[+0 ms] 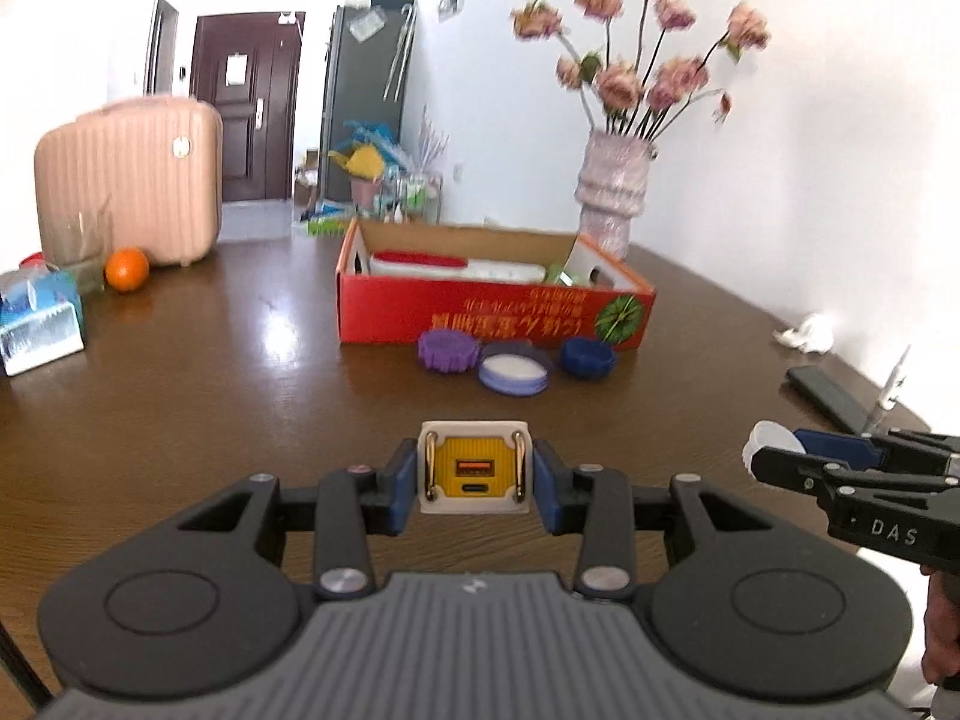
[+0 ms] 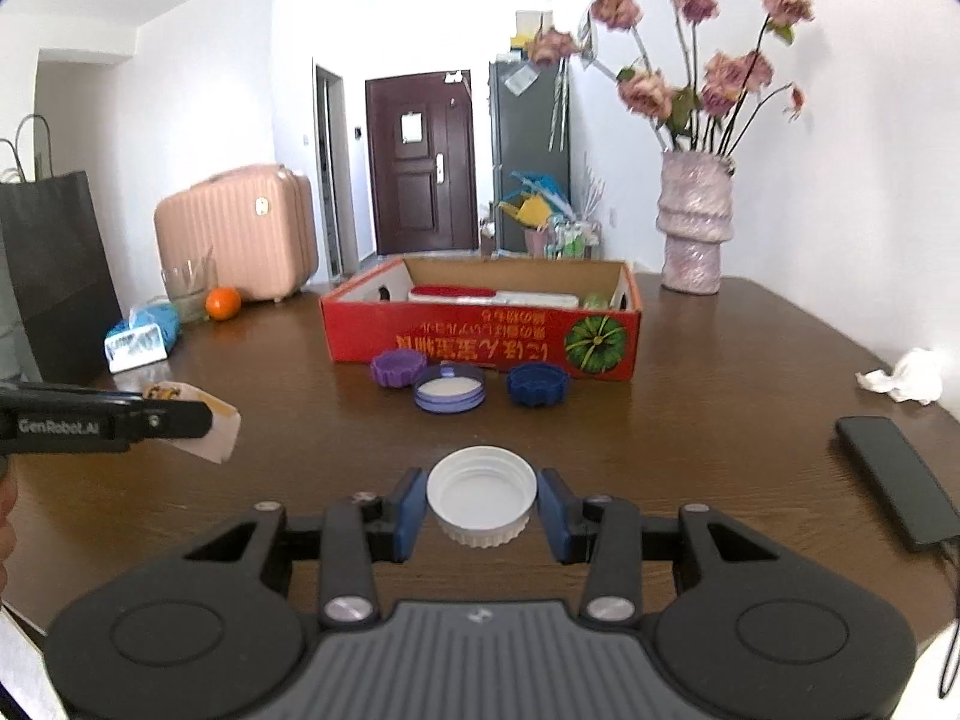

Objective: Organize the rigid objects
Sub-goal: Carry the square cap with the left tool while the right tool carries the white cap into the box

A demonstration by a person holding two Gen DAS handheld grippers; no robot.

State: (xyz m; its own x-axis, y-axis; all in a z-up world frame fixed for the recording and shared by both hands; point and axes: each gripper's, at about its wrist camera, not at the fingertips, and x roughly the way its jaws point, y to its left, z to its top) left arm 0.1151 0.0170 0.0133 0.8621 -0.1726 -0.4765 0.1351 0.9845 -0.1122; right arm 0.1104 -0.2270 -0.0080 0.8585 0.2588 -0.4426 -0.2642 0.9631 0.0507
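- Dark brown wood is what the desk [image 2: 690, 420] is made of, and every loose thing is carried on it.
- A red cardboard box [image 2: 480, 336], open at the top, is seen straight ahead of both claws, with its long axis lying across the line of view; red, white and green things are already held inside it.
- Three lids are found just before the box's front wall: a purple lid [image 2: 395, 368], a pale blue lid [image 2: 449, 394] and a dark blue lid [image 2: 537, 384], the middle one nearest the claws.
- A yellow and white charger [image 1: 474, 468] is pinched by the left claw [image 1: 474, 474], its sockets turned toward the camera.
- A white cap [image 2: 482, 495], open side up, is pinched by the right claw [image 2: 482, 501].
- Both held things are kept above the desk, well short of the box, and the lids lie between.
- Judged from this, the box is the likely goal, and each claw would have to be carried forward over the lids and above the near wall; the two claws appear about equally far from it.
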